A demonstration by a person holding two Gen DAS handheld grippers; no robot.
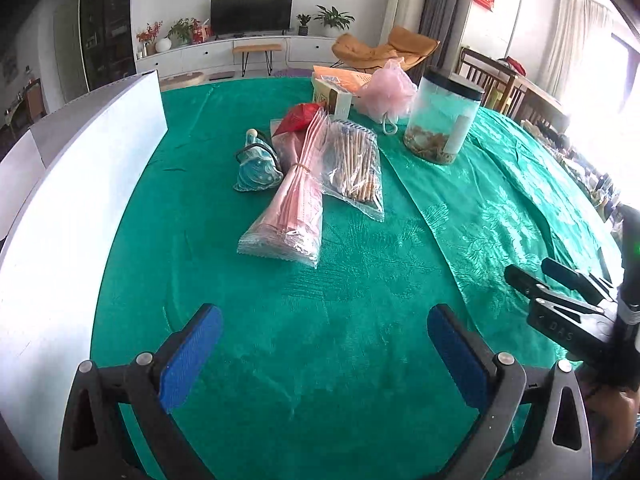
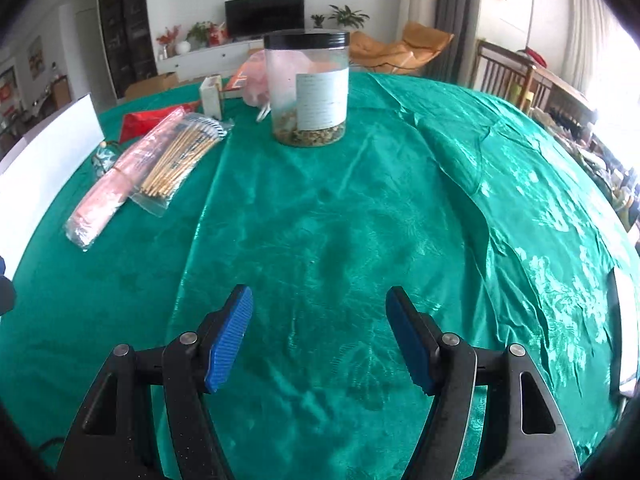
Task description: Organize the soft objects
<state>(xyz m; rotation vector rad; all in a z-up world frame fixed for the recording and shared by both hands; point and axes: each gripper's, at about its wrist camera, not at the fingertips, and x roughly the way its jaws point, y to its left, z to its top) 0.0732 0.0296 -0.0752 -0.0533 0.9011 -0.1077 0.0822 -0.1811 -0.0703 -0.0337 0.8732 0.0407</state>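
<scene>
Task unstarted: both grippers, left (image 1: 325, 326) and right (image 2: 319, 312), spread, empty. Pouch (image 1: 256, 166), loofah (image 1: 386, 94) untouched at 12 o'clock.

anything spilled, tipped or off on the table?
Nothing spilled or tipped. The jar stands upright, lid on. The green tablecloth is creased and rumpled on the right. The packets lie overlapping in a loose pile.

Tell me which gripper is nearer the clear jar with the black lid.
Right, probably. The right gripper points straight at the jar across bare cloth. The left gripper sits to its left, with the jar off to the right.
</scene>
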